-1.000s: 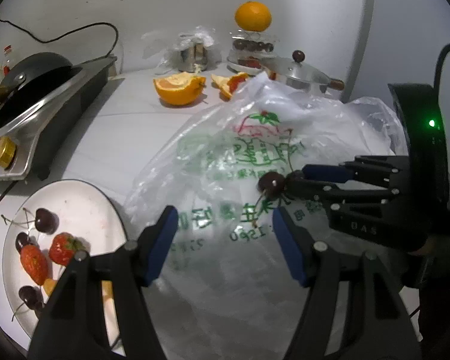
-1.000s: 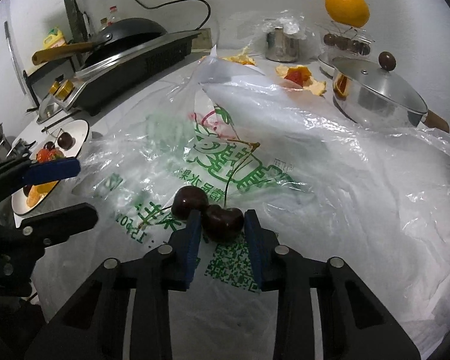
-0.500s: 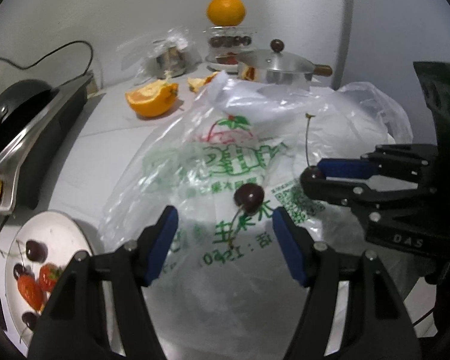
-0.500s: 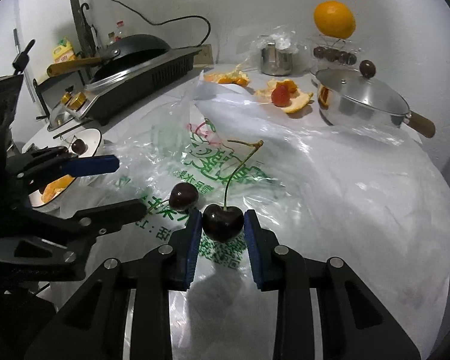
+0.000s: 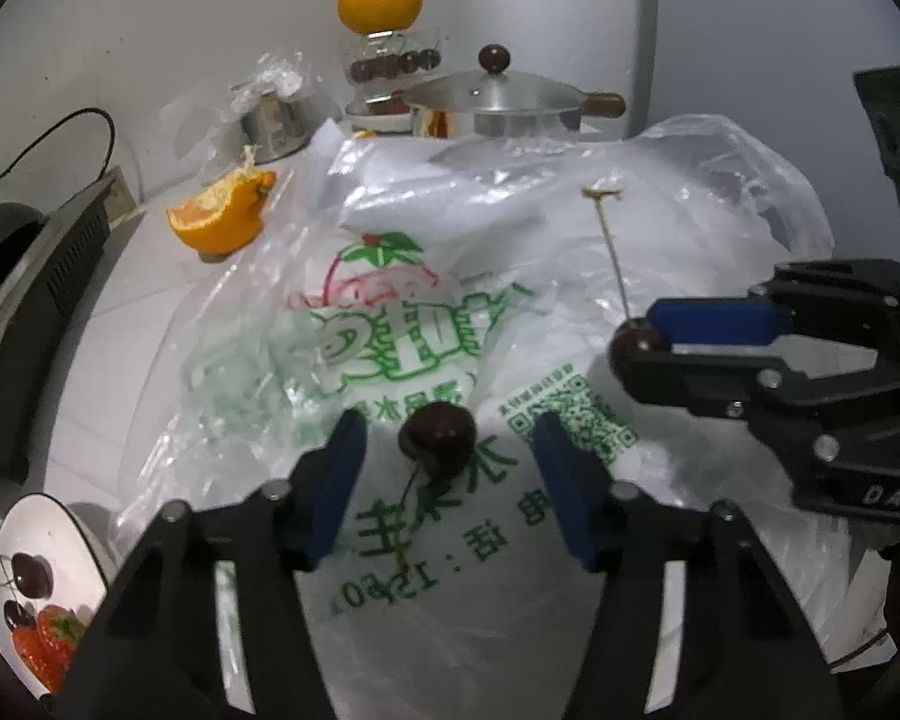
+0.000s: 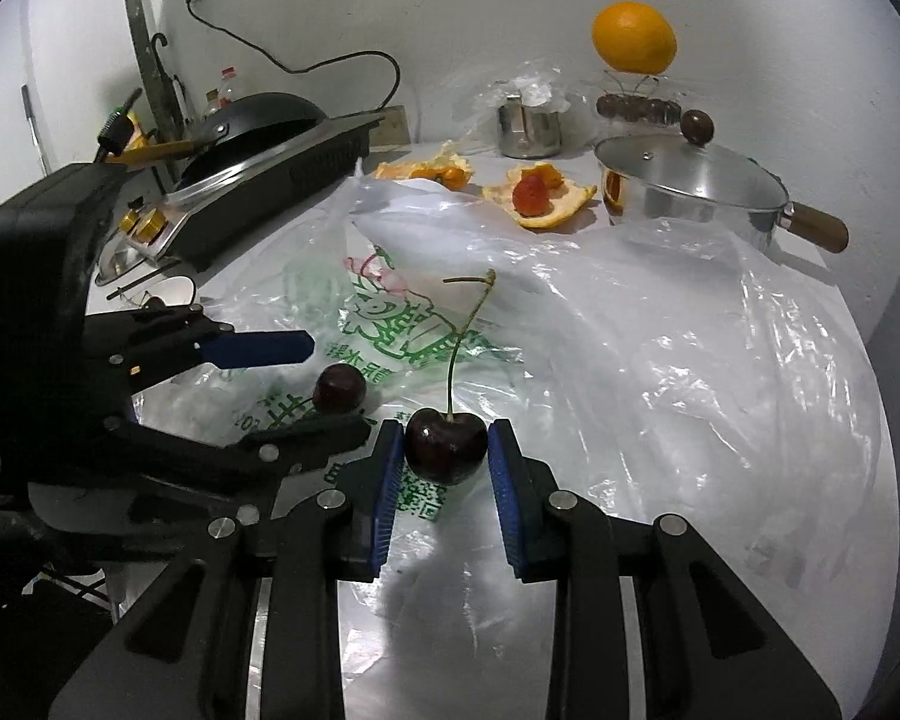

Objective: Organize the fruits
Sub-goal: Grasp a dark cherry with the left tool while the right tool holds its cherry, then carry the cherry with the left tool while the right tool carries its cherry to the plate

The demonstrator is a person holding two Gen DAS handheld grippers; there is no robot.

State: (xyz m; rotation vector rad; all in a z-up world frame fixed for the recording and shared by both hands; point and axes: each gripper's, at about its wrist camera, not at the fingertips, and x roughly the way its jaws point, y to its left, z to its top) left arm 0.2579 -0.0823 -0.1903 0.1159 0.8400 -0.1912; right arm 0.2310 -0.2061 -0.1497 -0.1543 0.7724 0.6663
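Left claw (image 5: 444, 468) now closing astride loose cherry (image 5: 437, 438) — formerly wider, farther.

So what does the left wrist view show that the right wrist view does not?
Only left wrist: strawberries and cherries on the white plate.

Only right wrist: the strawberry on orange peel and the stove's brass knobs.

Both: the printed plastic bag, the steel pot, the right tool gripping one cherry, and the left tool closing around the loose cherry.

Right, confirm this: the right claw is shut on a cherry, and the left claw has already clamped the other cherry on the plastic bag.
Not clamped. In the left wrist view the left claw is closing around the second cherry, its pads not touching it yet. The rest holds.
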